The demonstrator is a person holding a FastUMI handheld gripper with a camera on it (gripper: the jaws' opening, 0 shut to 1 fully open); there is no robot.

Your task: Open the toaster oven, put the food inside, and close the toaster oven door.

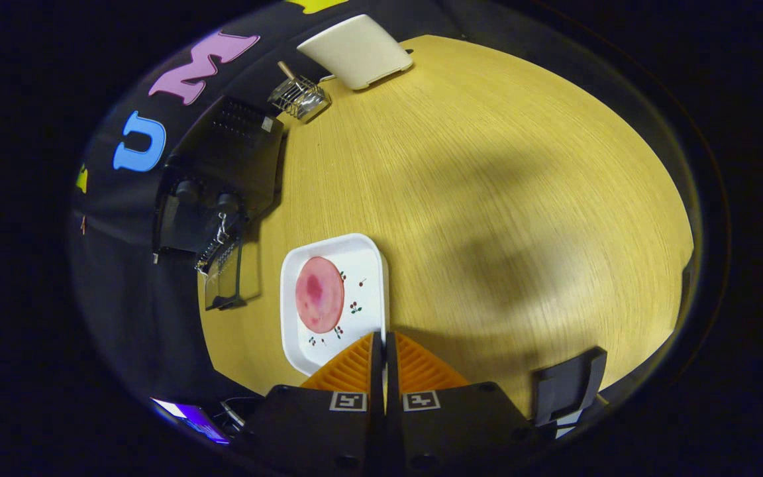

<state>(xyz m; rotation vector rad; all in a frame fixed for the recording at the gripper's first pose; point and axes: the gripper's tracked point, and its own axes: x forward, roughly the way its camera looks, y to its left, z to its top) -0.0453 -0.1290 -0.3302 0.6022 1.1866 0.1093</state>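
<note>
A white square plate (365, 265) with small cherry prints carries a round pink slice of food (320, 294). My gripper (383, 339) is shut on the plate's rim, and a thin white strip of that rim shows between the orange fingers (355, 371). The plate's near corner is hidden behind them. The view is rolled sideways. Beyond the plate, off to one side, stands the black toaster oven (229, 159) with two knobs. Its glass door (222, 281) hangs open towards the plate.
The wooden table (501, 199) spreads wide past the plate. A small wire rack (300, 97) and a white flat box (356, 50) sit at its far end beyond the oven. A lit screen (189, 417) lies near the fingers' base.
</note>
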